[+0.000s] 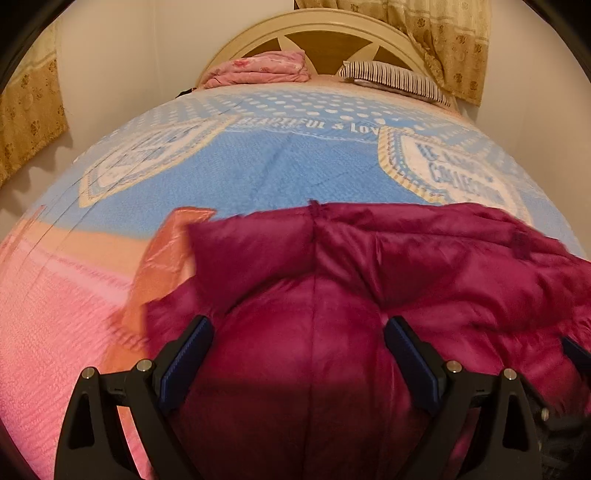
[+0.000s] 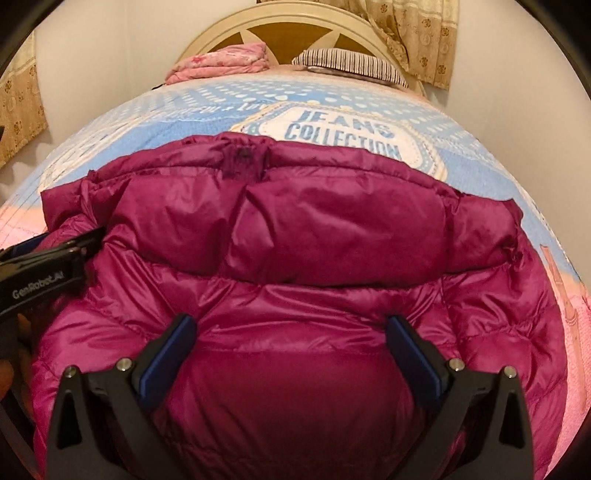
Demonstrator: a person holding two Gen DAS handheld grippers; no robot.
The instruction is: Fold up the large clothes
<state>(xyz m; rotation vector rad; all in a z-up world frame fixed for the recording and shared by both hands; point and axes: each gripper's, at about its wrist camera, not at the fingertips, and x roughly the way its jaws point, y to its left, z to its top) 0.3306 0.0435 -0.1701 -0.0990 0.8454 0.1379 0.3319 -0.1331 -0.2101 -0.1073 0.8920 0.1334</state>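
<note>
Two grippers: both reach forward over the near end of a magenta puffer jacket [image 2: 295, 258], fingers aimed toward the headboard.
Left gripper [image 1: 298, 332]: jaws spread wide, nothing between the blue pads [image 1: 186, 360]; it hovers just above a rounded bulge of the jacket, whether it touches cannot be told. In the right wrist view its black body enters from the left edge, level with the jacket's left side.
Right gripper [image 2: 291, 332]: jaws likewise wide apart and empty, blue pads [image 2: 166, 356] on either side of a quilted panel close below.
Hand [image 2: 9, 373]: a sliver shows at the left edge of the right wrist view, under the left gripper's body.
Jacket: lies spread on the bed cover, quilted and glossy, its far edge bunched with a dark patch at the middle; it fills the near half of both views.
Orange fabric [image 1: 162, 254]: a shiny piece just beside the jacket's left edge.
Bed cover [image 1: 258, 162]: blue with white dots and "JEANS COLLECTION" print, pink toward the near edges.
Far end: folded pink bedding [image 1: 264, 68] and a striped pillow [image 1: 395, 77] against the cream headboard [image 1: 306, 29].
Curtains [image 1: 450, 40]: patterned, beige, hanging past the headboard.
</note>
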